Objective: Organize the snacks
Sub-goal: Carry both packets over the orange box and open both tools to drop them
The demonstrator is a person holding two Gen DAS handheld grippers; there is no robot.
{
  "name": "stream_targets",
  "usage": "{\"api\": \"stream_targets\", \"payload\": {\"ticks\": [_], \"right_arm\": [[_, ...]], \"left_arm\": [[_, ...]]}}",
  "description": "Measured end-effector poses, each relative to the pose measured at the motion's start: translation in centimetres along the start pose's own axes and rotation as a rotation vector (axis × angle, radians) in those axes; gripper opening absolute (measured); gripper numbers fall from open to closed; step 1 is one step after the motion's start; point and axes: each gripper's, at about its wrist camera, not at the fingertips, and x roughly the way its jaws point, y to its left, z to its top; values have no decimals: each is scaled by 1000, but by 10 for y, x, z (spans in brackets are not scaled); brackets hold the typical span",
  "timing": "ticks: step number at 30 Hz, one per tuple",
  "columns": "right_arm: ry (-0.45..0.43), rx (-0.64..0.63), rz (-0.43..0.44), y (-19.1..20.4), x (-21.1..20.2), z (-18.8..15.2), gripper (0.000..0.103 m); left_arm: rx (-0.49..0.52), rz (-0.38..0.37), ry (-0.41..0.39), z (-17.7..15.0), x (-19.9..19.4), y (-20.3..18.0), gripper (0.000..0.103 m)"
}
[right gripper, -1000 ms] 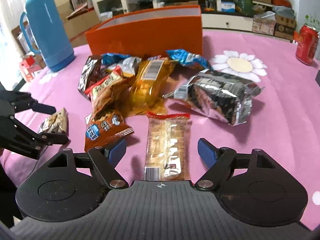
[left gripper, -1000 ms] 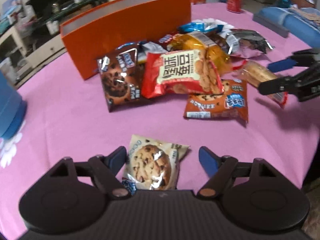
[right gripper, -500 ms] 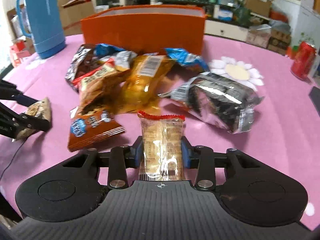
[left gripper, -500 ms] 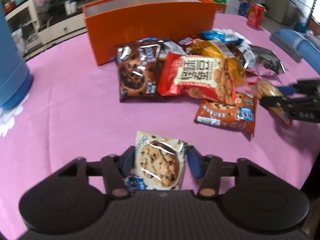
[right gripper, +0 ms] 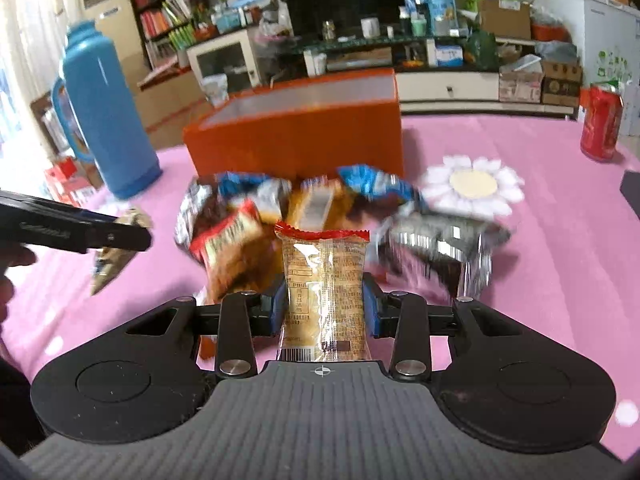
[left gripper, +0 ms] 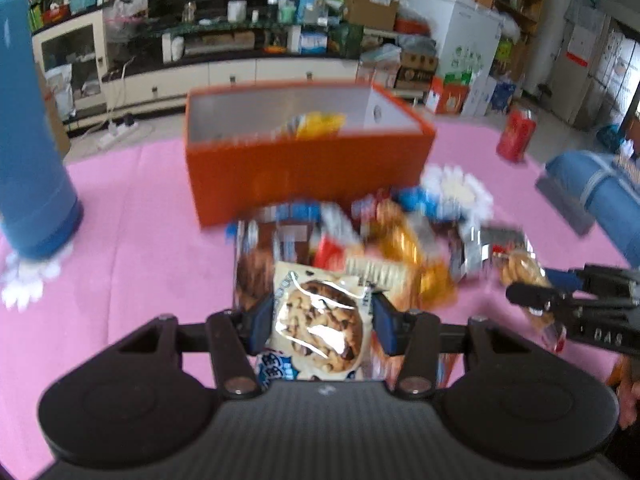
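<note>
Little of the sorting is judged done: one yellow packet [left gripper: 316, 125] can be seen inside the orange box [left gripper: 308, 168], while a blurred heap of snacks [right gripper: 320, 216] is left on the pink worktop [left gripper: 132, 248] just in front of it. Two more packets are in hand but not yet delivered.

The left tongs [left gripper: 318, 322] are closed on a cookie packet [left gripper: 320, 320], the pads pressed against its two side edges; the packet is carried clear of the worktop, over the near side of the heap. Its face is turned up toward the camera, and its longer side is laid roughly along the tongs, toward the box.

The right tongs [right gripper: 325, 312] are clamped on a clear-wrapped biscuit pack [right gripper: 324, 292], gripped across its width near the lower end. Its long axis runs forward along the tongs, and its red crimped end is pointed at the box at the far edge of the worktop.

What remains is judged to be the carrying of both packets to the box, then the rest of the heap.
</note>
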Motion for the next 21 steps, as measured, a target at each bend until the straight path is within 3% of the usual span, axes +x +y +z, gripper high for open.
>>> {"api": "stream_targets", "payload": {"ticks": [6, 10, 14, 21], "right_arm": [[-95, -62, -31, -6, 18, 81, 18], [-112, -75, -46, -13, 56, 133, 18], [-96, -87, -55, -18, 101, 169, 18], [-64, -91, -64, -26, 166, 202, 18]], "left_arm": [[-65, 9, -76, 80, 22, 19, 50], [-68, 76, -96, 118, 52, 28, 50], [-49, 109, -101, 142, 82, 34, 50], [-17, 131, -92, 158, 121, 38, 50]]}}
